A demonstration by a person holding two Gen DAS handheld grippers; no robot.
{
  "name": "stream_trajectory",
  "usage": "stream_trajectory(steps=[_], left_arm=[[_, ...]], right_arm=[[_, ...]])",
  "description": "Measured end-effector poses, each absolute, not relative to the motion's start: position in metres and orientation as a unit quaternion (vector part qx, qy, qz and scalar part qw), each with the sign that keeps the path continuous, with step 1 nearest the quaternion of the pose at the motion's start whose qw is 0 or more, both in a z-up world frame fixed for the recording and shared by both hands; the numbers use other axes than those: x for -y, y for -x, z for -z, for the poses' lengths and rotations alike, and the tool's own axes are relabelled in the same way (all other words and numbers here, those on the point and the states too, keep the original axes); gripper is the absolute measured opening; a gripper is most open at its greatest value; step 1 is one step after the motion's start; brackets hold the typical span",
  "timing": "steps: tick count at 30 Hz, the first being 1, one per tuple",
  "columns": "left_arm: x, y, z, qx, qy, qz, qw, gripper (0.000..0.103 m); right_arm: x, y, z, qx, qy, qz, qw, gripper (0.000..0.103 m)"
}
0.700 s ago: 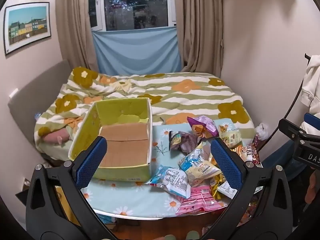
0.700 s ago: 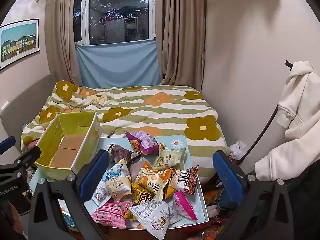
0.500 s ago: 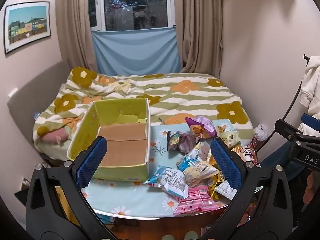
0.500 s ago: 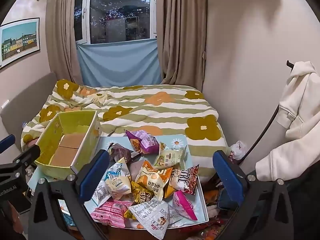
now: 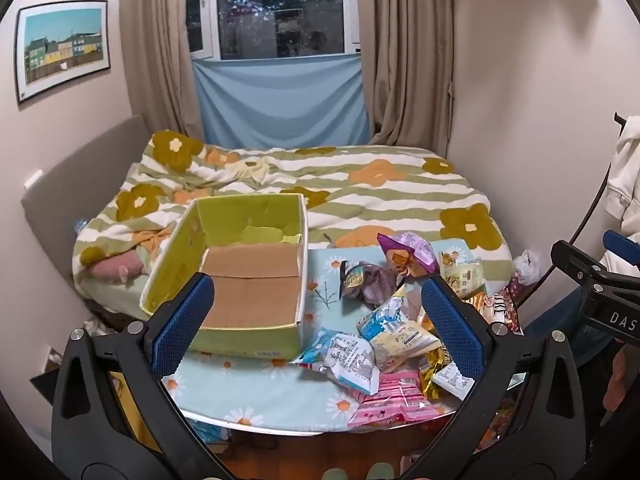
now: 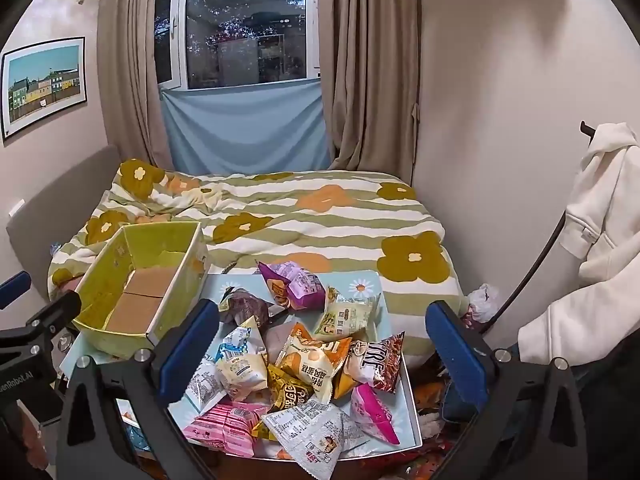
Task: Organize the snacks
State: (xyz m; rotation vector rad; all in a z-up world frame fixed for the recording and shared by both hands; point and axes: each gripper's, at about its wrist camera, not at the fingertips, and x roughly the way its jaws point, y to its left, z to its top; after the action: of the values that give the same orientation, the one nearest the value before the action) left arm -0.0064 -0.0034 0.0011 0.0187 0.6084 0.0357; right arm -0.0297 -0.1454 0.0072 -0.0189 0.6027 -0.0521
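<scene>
You saw a cardboard box (image 5: 240, 280) with matt green walls and a bare brown floor, glossy crinkled foil and plastic snack packets (image 6: 304, 364), a smooth daisy-print tabletop (image 5: 256, 392), and matt black plastic gripper arms carrying textured blue pads (image 5: 182, 322).

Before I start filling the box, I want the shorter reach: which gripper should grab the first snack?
Right. The right gripper hangs open directly over the snack pile; the left gripper faces the box.
</scene>
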Motion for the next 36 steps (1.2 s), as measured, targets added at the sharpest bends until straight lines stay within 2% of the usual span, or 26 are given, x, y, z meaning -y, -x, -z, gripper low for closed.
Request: stream_trajectory(steps=[36], left_arm=[[0.015, 0.000, 0.003, -0.312, -0.009, -0.016, 0.950, 0.103]], right_arm=[[0.145, 0.030, -0.003, -0.301, 0.010, 0.026, 0.953, 0.103]])
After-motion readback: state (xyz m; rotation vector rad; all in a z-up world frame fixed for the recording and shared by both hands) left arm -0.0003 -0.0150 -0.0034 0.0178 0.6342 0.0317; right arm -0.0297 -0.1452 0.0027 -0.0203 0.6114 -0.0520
